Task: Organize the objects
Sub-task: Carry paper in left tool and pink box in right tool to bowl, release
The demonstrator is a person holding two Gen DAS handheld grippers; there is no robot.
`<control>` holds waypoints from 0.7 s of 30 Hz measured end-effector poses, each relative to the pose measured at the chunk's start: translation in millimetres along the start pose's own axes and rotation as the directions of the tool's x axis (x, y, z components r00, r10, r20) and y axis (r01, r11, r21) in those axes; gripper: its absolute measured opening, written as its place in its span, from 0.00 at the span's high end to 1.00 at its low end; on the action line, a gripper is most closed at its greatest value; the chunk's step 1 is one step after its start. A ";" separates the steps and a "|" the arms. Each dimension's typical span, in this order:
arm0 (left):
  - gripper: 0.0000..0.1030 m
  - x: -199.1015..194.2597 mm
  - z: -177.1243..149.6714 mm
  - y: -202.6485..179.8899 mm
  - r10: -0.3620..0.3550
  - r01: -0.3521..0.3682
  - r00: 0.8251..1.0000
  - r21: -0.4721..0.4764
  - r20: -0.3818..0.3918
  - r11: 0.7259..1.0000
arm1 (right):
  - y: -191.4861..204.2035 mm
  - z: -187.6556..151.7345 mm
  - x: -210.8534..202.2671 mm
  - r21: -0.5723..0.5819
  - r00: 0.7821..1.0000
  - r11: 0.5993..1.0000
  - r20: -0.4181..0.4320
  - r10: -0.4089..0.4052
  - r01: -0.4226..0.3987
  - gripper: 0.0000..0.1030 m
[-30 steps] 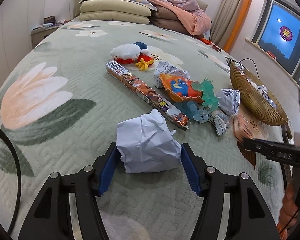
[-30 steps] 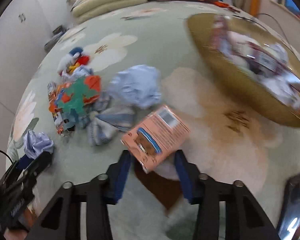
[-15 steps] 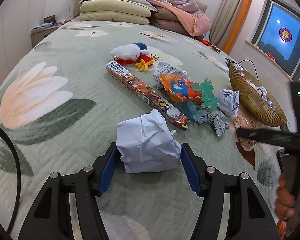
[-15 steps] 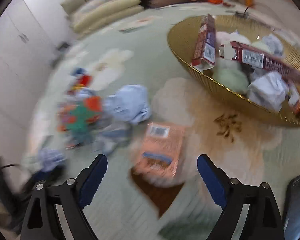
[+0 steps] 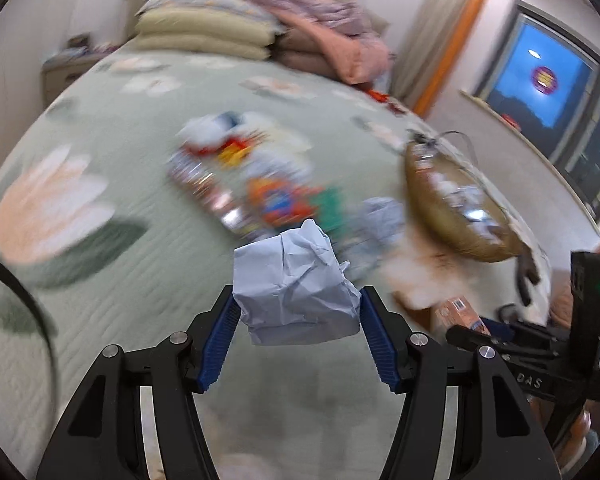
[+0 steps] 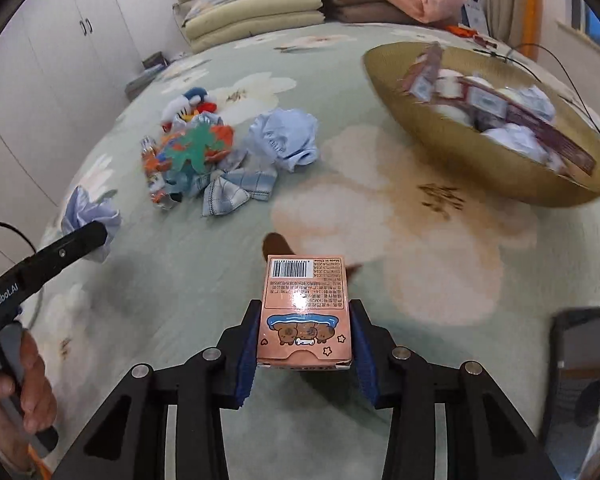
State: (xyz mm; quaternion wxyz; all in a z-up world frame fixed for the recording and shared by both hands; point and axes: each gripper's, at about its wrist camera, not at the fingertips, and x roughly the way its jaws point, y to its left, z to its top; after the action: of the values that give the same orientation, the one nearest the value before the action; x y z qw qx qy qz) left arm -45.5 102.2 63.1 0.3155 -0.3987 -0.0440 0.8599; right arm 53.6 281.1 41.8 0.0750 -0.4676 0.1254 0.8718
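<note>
Pink box (image 6: 305, 312) is clamped between the blue pads of the right hand-held gripper (image 6: 305, 354), barcode end pointing away, cartoon print facing up. That gripper's jaws have just been closing and now press on both long sides of the box. The box sits above the bed (image 6: 204, 280), short of the gold bowl (image 6: 460, 148), which lies up and to the right of it.

Left hand-held gripper (image 5: 298, 334) grips a crumpled pale-blue paper wad (image 5: 294, 284), pads against both sides, wad clear of the bed surface. In the right wrist view the same wad (image 6: 88, 212) shows far to the left of the bowl, at the tip of the left tool, with a hand (image 6: 16, 384) wrapped on its handle.

Bowl is already loaded: small boxes, a long maroon carton, white wads. Contents are blurred, so no exact count.

Loose pile lies left of the bowl, on the bed: blue cloth bundle (image 6: 286, 138) nearest the bowl, plaid cloth (image 6: 236, 192) below that, green/orange toy (image 6: 196, 146) further left, plush duck (image 6: 188, 106) beyond it. A long foil-print box (image 5: 208, 192) at the pile's far side is only visible in the blurred left view.

Dark phone (image 6: 576, 364) lies on the bed below the bowl, near the right edge. Pillows (image 6: 252, 8) are stacked at the head of the bed, beyond the bowl.
</note>
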 end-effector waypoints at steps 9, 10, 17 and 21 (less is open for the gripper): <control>0.44 22.2 89.0 -133.3 -0.213 0.201 0.977 0.204 0.034 0.958 | -84.0 84.2 -106.2 0.077 0.951 0.987 0.265 -0.158 0.143 0.60; 0.44 31.5 97.7 -149.4 -0.217 0.203 0.976 0.233 0.034 0.951 | -96.5 95.0 -110.9 0.098 0.942 0.982 0.281 -0.181 0.159 0.60; 0.44 90.3 133.0 -203.7 -0.251 0.243 0.968 0.248 -0.002 0.938 | -171.1 152.3 -124.7 0.237 0.921 0.959 0.313 -0.230 0.159 0.60; 0.41 114.4 134.1 -220.1 -0.228 0.220 0.974 0.292 -0.009 0.931 | -182.8 166.3 -112.3 0.242 0.922 0.956 0.306 -0.239 0.167 0.60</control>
State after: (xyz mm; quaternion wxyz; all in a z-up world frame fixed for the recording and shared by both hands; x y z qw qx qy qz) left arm -84.7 367.3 150.8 0.4662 -0.3295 0.0340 0.8203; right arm 28.4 502.6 196.7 0.2345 -0.3139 0.1533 0.9072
